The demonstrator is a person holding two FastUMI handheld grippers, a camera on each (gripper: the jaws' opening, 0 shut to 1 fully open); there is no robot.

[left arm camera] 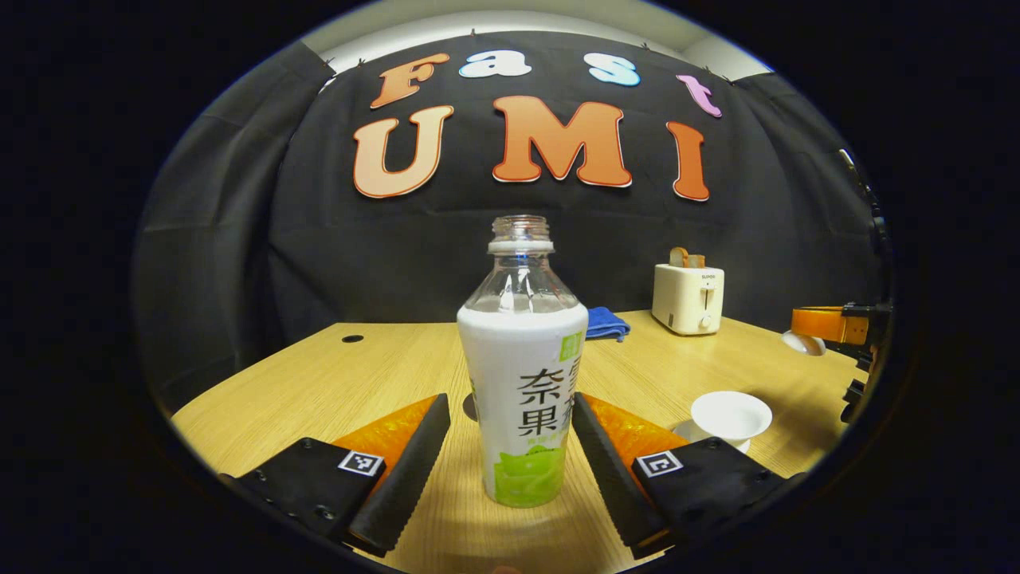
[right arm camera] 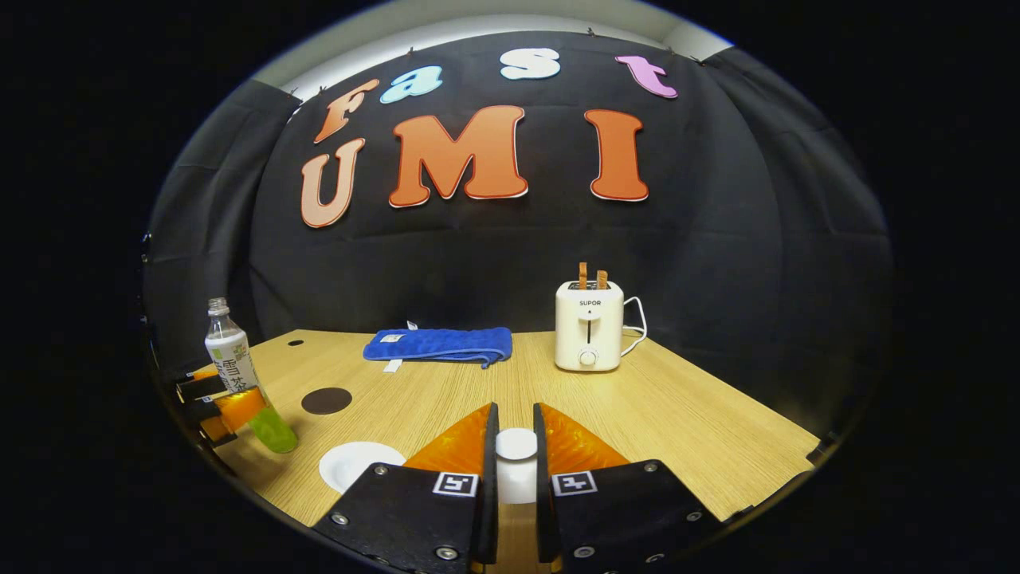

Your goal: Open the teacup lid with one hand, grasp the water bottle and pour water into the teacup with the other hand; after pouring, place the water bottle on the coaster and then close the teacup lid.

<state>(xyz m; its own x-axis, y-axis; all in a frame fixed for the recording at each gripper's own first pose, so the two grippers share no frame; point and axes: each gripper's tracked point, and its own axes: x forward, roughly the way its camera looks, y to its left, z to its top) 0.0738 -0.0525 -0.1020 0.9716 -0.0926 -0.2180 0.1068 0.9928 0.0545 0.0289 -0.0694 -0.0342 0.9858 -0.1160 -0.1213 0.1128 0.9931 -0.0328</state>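
Right tool clamped on teacup lid; left tool wide open, flanking upright water bottle, fingers apart from it.

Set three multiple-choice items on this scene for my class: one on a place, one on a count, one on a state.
1. Where does the blue cloth lie?
A. On the toaster
B. On the table, apart from the toaster
C. In the teacup

2. How many toast slices stick out of the toaster?
A. One
B. Two
C. Four

3. How is the teacup?
A. Lidded
B. Tipped over
C. Open

Key: 1 B, the cloth lies flat on the wood near the wall; 2 B, two slices stand in the slots; 3 C, its bowl shows bare, and the right gripper has its jaws shut on the lid.
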